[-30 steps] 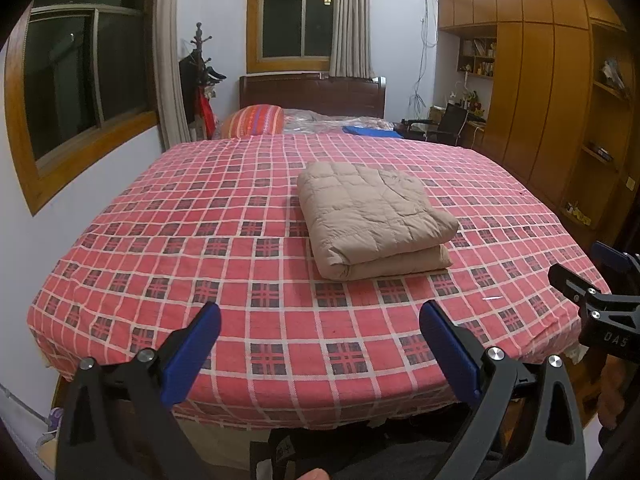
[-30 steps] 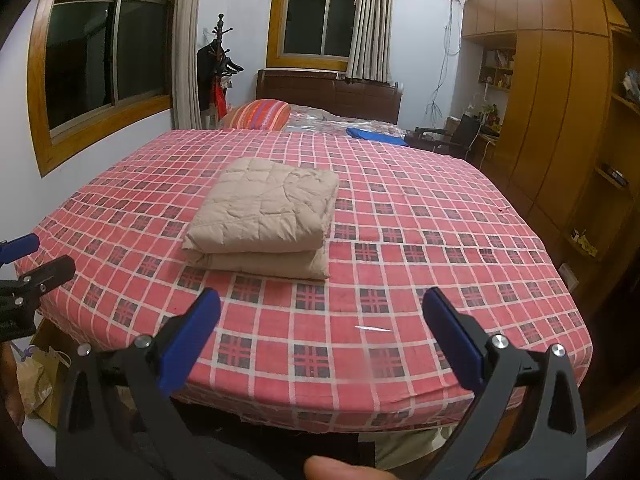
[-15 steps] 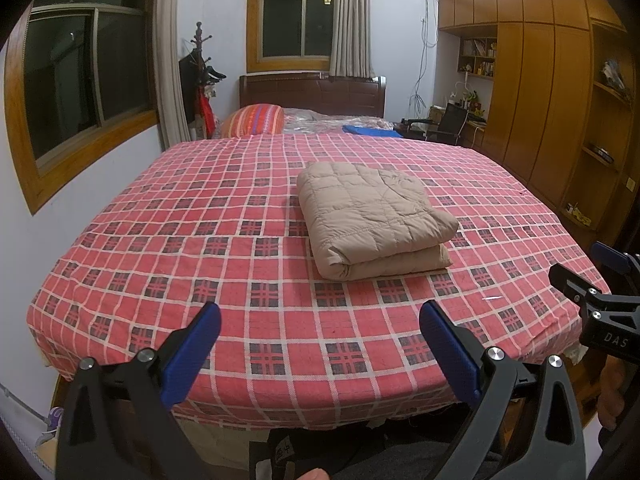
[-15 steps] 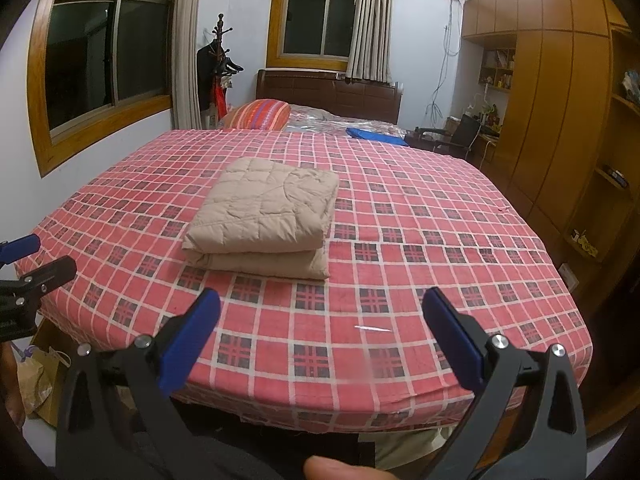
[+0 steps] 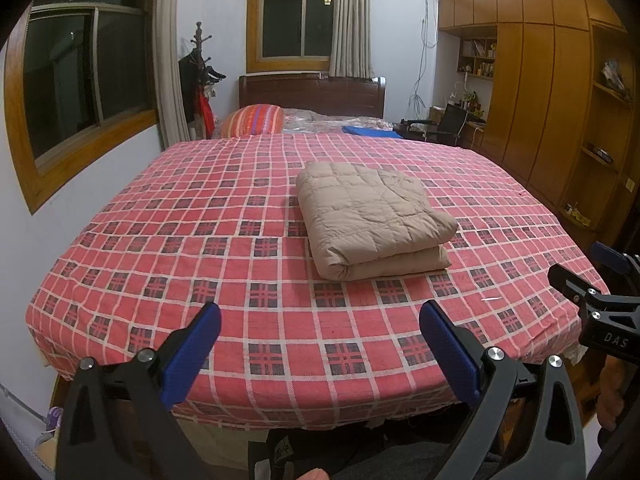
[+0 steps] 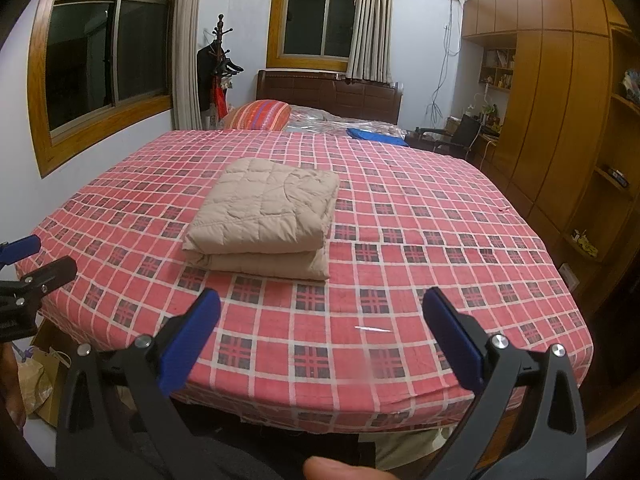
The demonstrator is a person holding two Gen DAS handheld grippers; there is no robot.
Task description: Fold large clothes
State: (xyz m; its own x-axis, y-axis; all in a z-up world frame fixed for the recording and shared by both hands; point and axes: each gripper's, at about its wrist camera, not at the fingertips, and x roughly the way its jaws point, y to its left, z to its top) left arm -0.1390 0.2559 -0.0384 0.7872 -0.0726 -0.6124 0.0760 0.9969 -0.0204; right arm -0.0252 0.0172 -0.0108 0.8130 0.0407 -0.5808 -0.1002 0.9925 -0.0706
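Nothing has shifted since the earlier frames: both tools keep their poses. Left tool [image 5: 320, 344], fingers spread wide and empty, hangs over the near edge of the bed [image 5: 168, 216]; right tool [image 6: 322, 336], likewise spread and empty, hangs beside it, its tip visible at 3 o'clock in the left wrist view. Folded beige quilted garment [image 5: 372, 216] lies on the red checked bedcover, well apart from both tools, at 12 o'clock. Striped pillow [image 5: 253, 119] and headboard [image 5: 312, 94] lie beyond.
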